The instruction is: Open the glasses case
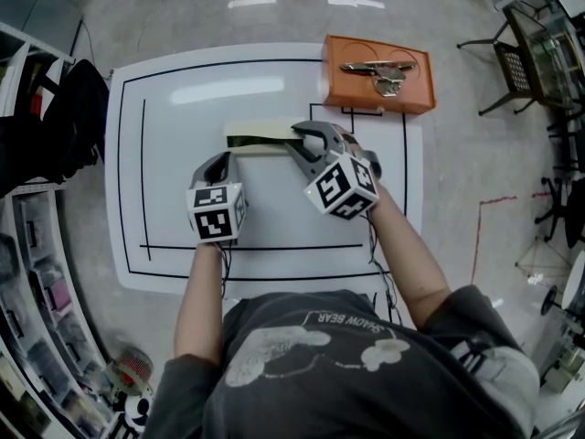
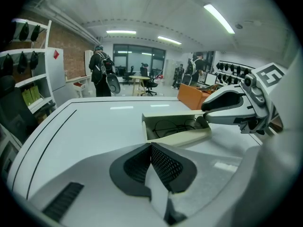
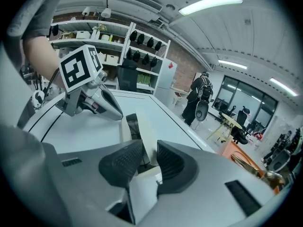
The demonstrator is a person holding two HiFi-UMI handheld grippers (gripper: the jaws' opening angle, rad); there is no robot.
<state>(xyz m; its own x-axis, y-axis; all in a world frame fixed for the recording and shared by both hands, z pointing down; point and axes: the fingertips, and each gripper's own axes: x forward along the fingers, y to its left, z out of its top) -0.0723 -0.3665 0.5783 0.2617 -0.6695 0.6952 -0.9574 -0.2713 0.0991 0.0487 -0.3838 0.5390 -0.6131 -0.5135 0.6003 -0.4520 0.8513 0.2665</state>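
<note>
Off to the left of my left gripper, past the edge of the white table, a black bag hangs on shelving. A black line drawn on the table runs alongside that gripper on its outer side. The left gripper's jaws are pressed together with nothing between them, and it hangs tilted down over the table.

The glasses case lies just ahead of its tips and a little to their right, not touching them. The case is cream and already open. Its lid stands up along the far side, the open tray faces up and towards me, and a pair of thin-rimmed glasses lies inside. Its long axis runs side to side in front of me, from the left gripper's tips across to my right gripper.

The right gripper has the case's right end. The thin cream wall stands between its two pads, which are closed onto it. From this gripper the case stretches straight away along the jaws' line. The left gripper stands at the far end of the case, on the left side.

Beyond the right gripper and to its right sits an orange box with a metal object on top, well apart from the case. Further right, off the table, is a chair.
</note>
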